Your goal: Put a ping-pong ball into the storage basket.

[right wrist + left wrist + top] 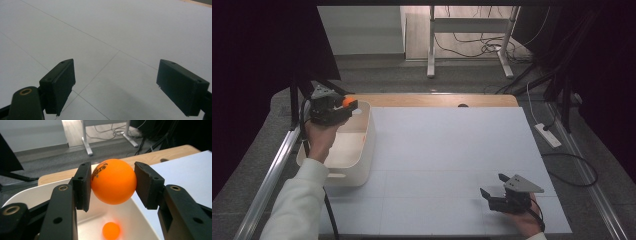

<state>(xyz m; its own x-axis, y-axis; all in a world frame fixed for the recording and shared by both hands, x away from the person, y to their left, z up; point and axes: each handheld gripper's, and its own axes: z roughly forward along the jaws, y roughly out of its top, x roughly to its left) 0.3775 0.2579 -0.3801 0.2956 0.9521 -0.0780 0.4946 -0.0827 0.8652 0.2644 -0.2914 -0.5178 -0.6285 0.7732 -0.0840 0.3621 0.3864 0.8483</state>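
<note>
orange balls: one gripped by left tool point(113, 182), one point(111, 230) in bin point(362, 150); right tool point(116, 87) wide.

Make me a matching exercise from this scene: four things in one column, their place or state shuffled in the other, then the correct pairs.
Things:
1. left gripper
2. right gripper
3. orange ball with print
4. white bin

Place or state:
A. at the table's left edge
B. open over the white mat
C. clamped between two jaws
D. shut, held above the bin

Pairs: 1-D, 2-B, 3-C, 4-A
</note>
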